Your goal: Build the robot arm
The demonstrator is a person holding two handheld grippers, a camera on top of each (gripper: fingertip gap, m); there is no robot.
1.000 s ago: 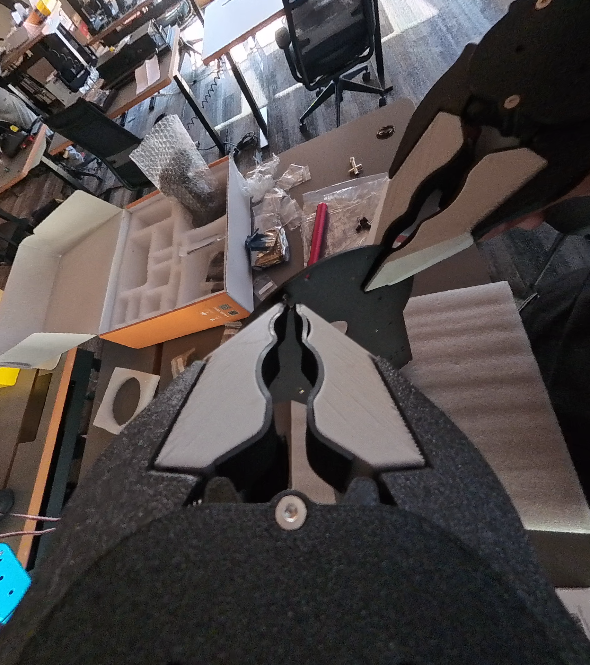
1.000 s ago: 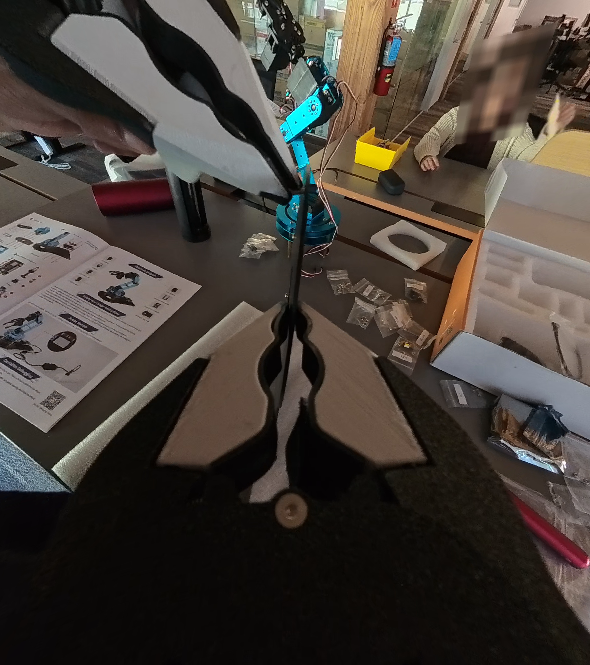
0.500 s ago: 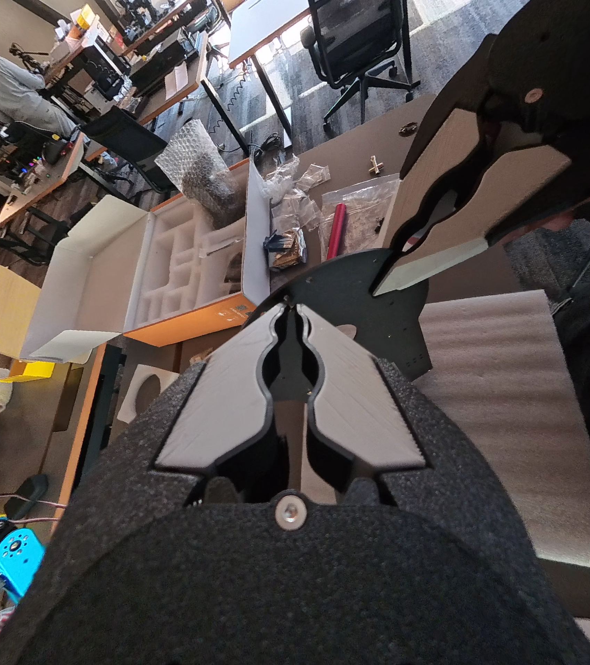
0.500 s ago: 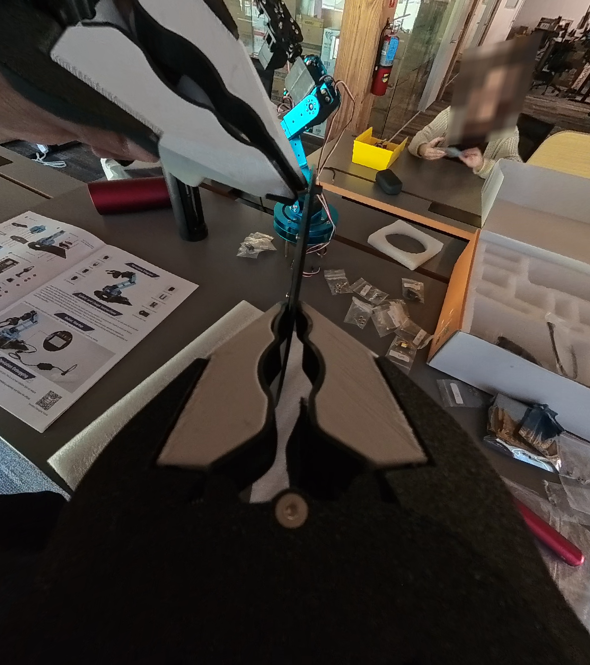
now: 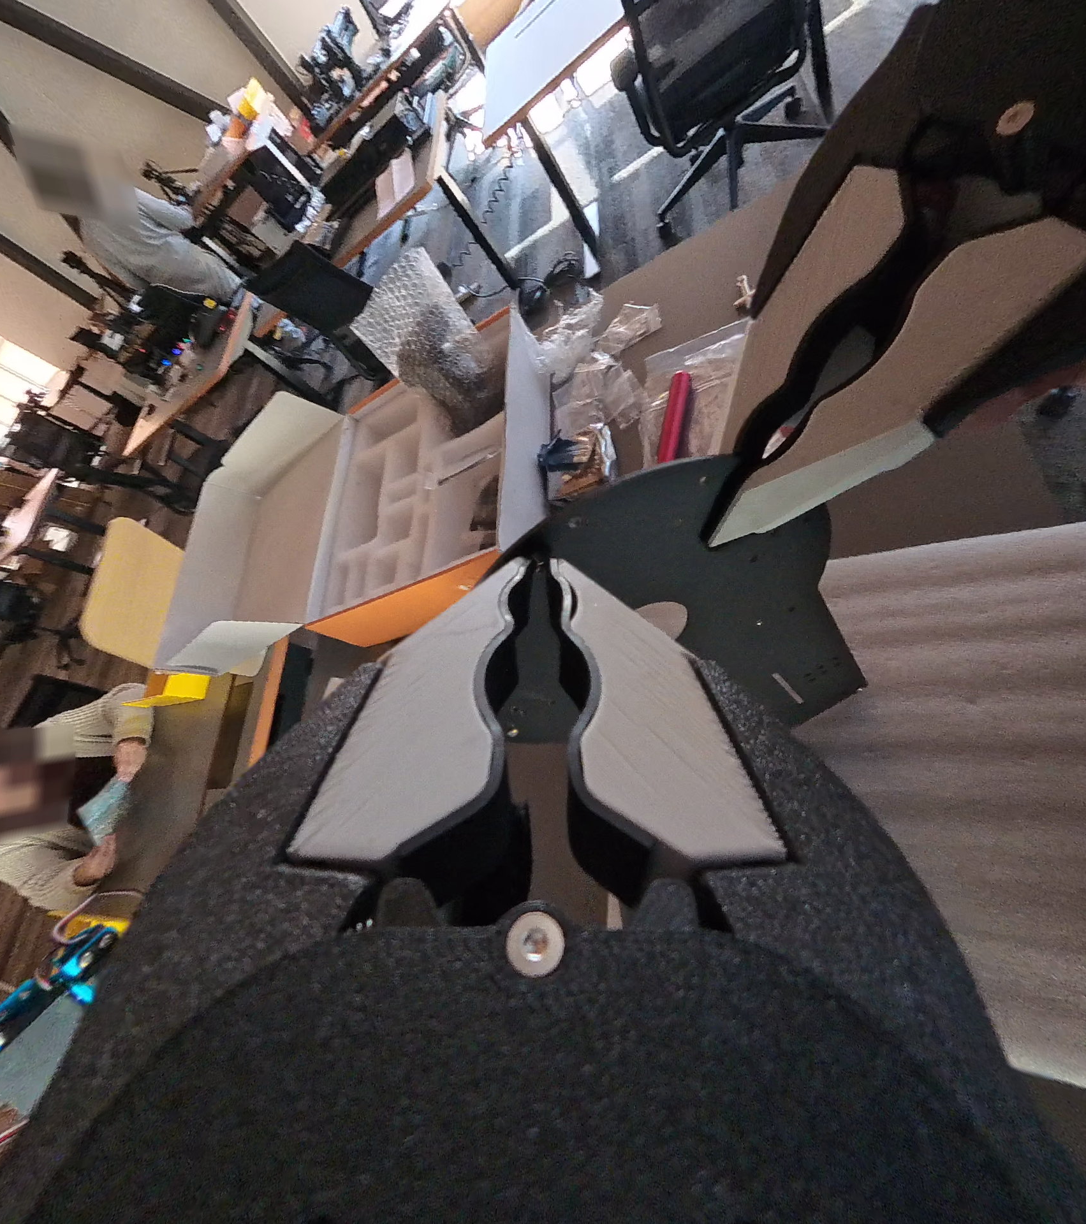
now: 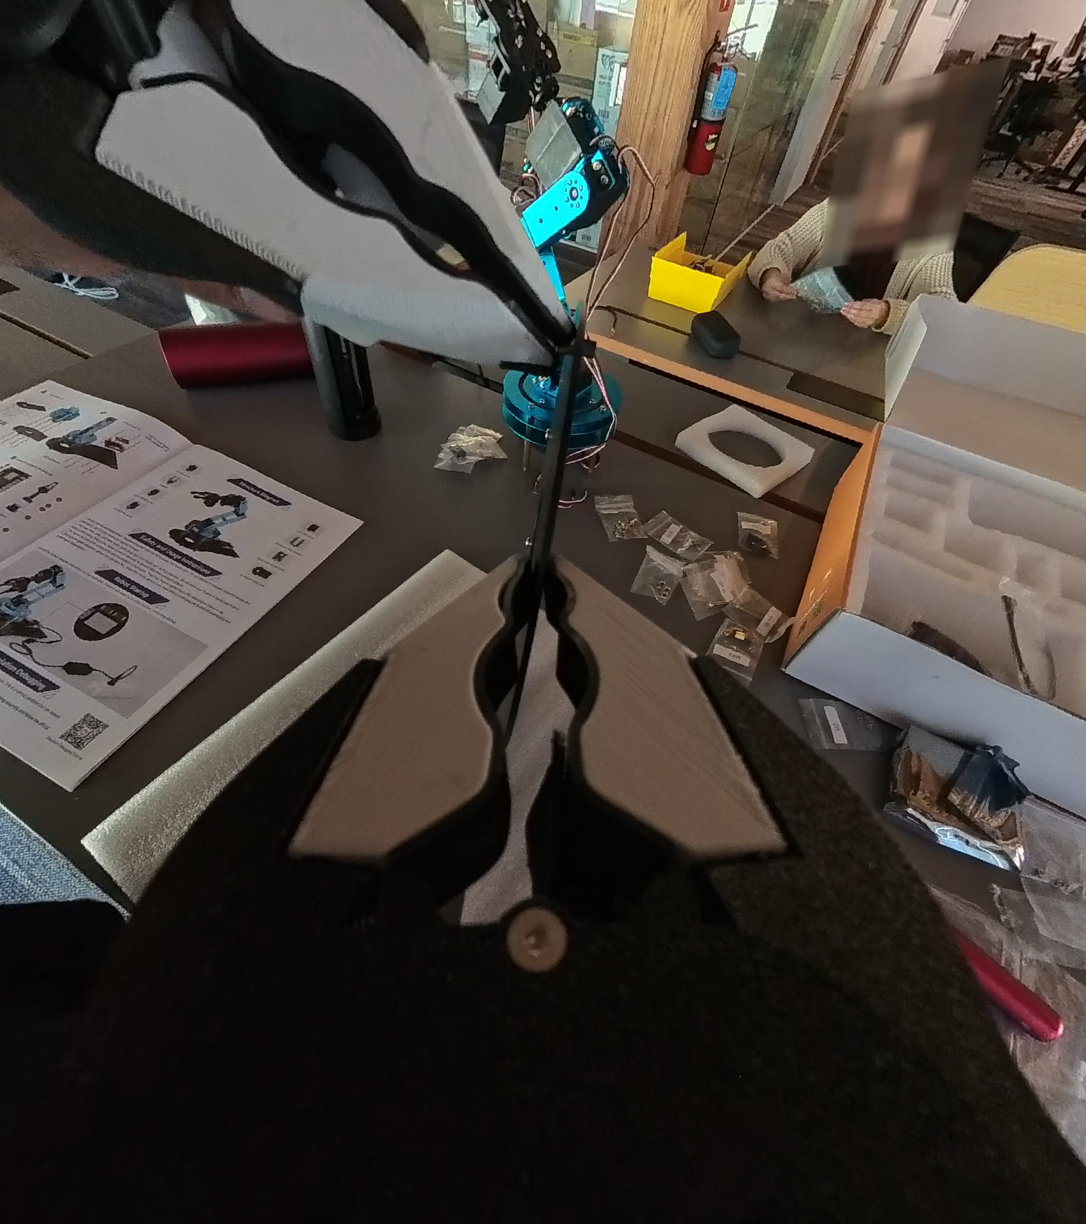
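Both grippers hold one thin black metal plate (image 5: 692,583) with small holes in the air above the table. My left gripper (image 5: 540,563) is shut on one edge of the plate. My right gripper (image 6: 537,563) is shut on the opposite edge, where the plate (image 6: 550,463) shows edge-on as a thin dark line. The right gripper also shows in the left wrist view (image 5: 725,523) at the upper right, and the left gripper in the right wrist view (image 6: 560,338) at the upper left. A white foam sheet (image 5: 990,762) lies under the plate.
An open orange and white box (image 6: 964,596) with foam cutouts stands at the right. An open instruction booklet (image 6: 96,569) lies at the left. A blue robot arm (image 6: 560,371), several small parts bags (image 6: 679,563), a red screwdriver (image 6: 1004,993) and a red cylinder (image 6: 235,351) are on the table. A person (image 6: 858,278) sits beyond. One gripper's finger ends stand about 6 centimeters off the other's. The red screwdriver (image 6: 1004,993) is about 35 centimeters from my right fingertips. Look for it in the left wrist view (image 5: 681,393) too.
The left gripper has tilted, so its view has rotated and shows more of the room. Both grippers keep hold of the plate, which stands slightly more tilted in the right wrist view.
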